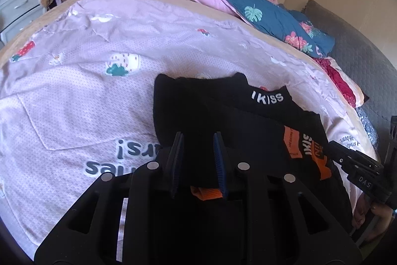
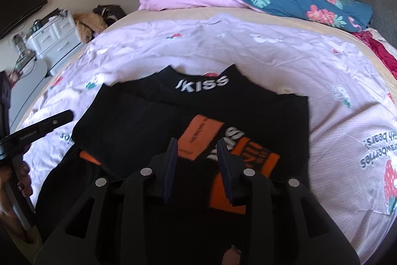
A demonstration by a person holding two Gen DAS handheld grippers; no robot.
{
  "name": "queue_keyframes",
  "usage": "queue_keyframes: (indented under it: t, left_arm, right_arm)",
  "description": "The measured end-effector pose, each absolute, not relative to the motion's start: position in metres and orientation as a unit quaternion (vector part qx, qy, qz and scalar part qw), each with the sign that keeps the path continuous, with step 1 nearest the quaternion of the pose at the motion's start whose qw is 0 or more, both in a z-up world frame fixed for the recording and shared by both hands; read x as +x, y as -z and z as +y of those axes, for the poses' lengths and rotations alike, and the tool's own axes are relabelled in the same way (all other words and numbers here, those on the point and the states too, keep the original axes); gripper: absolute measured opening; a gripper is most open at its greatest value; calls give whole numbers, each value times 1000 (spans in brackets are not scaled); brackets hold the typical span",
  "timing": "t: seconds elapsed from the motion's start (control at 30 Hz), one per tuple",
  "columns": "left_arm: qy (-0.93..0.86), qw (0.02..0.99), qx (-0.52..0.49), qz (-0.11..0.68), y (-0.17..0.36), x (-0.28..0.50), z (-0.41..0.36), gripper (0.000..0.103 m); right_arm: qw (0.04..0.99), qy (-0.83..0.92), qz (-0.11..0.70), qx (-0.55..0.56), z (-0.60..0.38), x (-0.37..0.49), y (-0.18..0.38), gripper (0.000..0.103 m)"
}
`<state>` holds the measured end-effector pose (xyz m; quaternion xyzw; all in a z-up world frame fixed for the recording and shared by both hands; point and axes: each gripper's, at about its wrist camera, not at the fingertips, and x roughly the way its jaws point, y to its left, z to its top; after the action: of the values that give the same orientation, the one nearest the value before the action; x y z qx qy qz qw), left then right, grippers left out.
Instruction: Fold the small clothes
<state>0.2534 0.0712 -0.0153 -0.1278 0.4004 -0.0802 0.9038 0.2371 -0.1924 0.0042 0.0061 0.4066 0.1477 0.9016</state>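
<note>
— Drawers (image 2: 57, 41) sit far left on my right-hand feed, pale ones by the wall. What's on your side?

— I see the left gripper (image 1: 198, 138) with its jaws apart, nothing between them, poised over the near-left part of the black shirt (image 1: 223, 116).

— Same shirt on mine: it lies on the lilac sheet (image 2: 322, 96), collar away from me, white "KISS" lettering at the neck, orange patches near my fingers.

— And your right gripper (image 2: 198, 144)?

— Jaws parted too, empty, above the orange patches. Further right, the blue flowered quilt (image 2: 297, 1) is heaped at the bed's far edge.
</note>
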Motion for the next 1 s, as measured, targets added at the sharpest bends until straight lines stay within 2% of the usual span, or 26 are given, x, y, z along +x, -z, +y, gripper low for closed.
queue_keyframes:
  t: [0.07,0.2,0.33,0.4,0.63,0.77,0.93,1.0]
  left_arm:
    - [84,899,-124,411,22,255,67,17]
    - [84,886,-112,441,36,259,60,28]
    - [85,878,-114,457,47,262,60,31]
    - [85,875,-110,464,52,262,57,32]
    - [86,877,-87,464,52,261,51,37]
    - [89,876,-88,466,52,260,51,38]
    - [93,876,-88,465,49,259,50,43]
    - [95,876,-90,465,49,259,49,45]
  right_arm:
    - [897,-160,412,2,-184,235,0,32]
    - [890,-179,420,-5,-172,231,4,34]
    - [883,-197,425,-8,-162,227,7,36]
    - [882,-200,426,-8,-160,226,8,42]
    - [877,-160,453,-26,-162,232,24,50]
    - [862,-150,485,4,-174,241,42,50]
    - [864,-148,481,-6,-172,239,41,50]
    - [866,-152,476,-1,-173,238,37,53]
